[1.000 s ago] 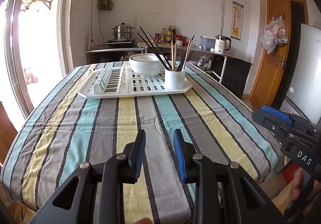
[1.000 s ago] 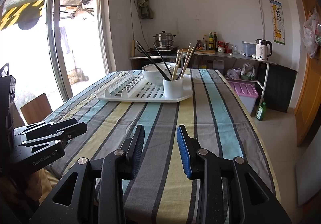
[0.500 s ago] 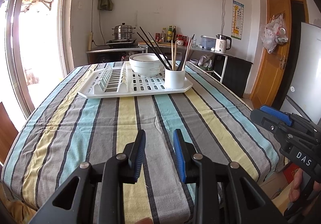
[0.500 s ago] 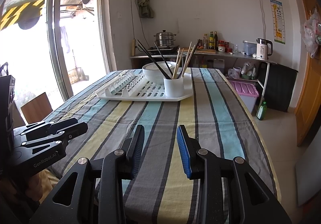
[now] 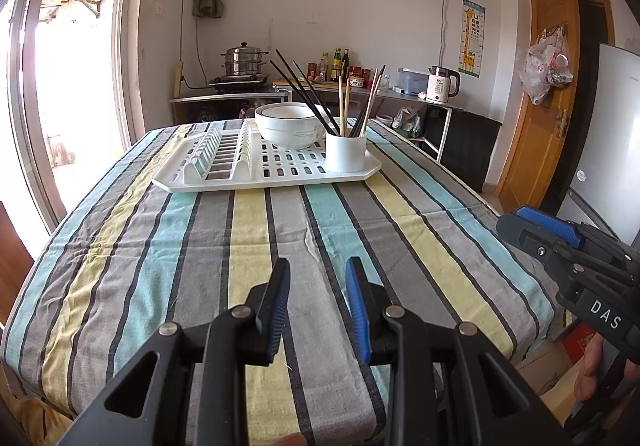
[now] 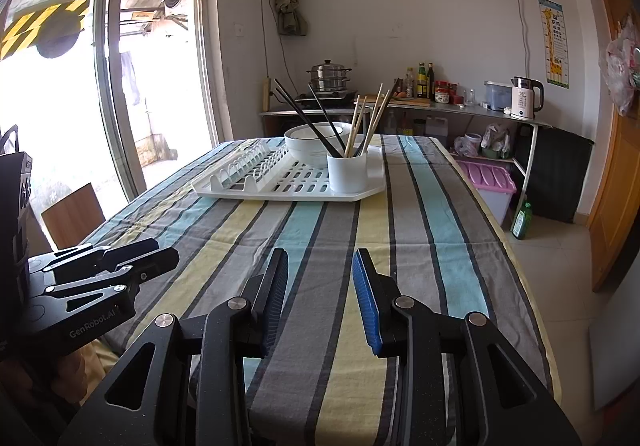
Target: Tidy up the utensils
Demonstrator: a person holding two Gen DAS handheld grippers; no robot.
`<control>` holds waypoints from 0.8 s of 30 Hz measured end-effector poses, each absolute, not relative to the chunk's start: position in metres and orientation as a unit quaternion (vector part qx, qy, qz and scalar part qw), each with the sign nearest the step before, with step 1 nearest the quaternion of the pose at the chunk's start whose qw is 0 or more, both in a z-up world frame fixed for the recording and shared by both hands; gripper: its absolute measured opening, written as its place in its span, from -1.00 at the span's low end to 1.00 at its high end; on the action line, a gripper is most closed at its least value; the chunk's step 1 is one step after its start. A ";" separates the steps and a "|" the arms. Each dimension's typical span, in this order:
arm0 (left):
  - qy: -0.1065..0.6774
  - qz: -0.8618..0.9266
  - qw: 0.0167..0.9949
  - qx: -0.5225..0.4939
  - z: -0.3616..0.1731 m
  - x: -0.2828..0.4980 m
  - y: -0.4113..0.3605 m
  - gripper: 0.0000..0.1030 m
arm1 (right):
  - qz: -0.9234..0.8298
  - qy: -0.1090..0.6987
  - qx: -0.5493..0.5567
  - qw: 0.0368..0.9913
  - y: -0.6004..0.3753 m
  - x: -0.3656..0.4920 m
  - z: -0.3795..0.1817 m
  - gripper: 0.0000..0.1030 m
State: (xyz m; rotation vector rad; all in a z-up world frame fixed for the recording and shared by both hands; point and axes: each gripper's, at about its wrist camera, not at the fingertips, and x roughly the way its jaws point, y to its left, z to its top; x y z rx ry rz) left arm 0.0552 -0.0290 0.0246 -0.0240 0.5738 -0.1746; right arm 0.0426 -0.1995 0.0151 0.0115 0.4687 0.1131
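A white cup point(image 5: 345, 153) stands on the near right corner of a white dish rack point(image 5: 224, 176) at the far end of the striped table. It holds black and wooden chopsticks point(image 5: 310, 98). A white bowl point(image 5: 289, 125) sits behind it on the rack. The cup point(image 6: 347, 173), chopsticks point(image 6: 366, 124), bowl point(image 6: 308, 144) and rack point(image 6: 256, 176) also show in the right wrist view. My left gripper point(image 5: 317, 280) is open and empty above the near table edge. My right gripper point(image 6: 320, 270) is open and empty, to the right of the left one.
The striped tablecloth point(image 5: 248, 246) covers the table. A counter point(image 6: 460, 108) with a steamer pot, bottles and a kettle stands behind it. A purple bin point(image 6: 490, 182) and a green bottle point(image 6: 521, 220) stand on the floor to the right. A sliding glass door is at the left.
Both grippers have drawn back slightly from the rack and stay open. Nothing on the table has moved.
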 end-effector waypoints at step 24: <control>0.288 -0.084 0.954 -0.012 0.020 0.057 -0.030 -0.42 | 0.057 0.234 0.006 0.971 -0.199 0.042 0.014 -0.33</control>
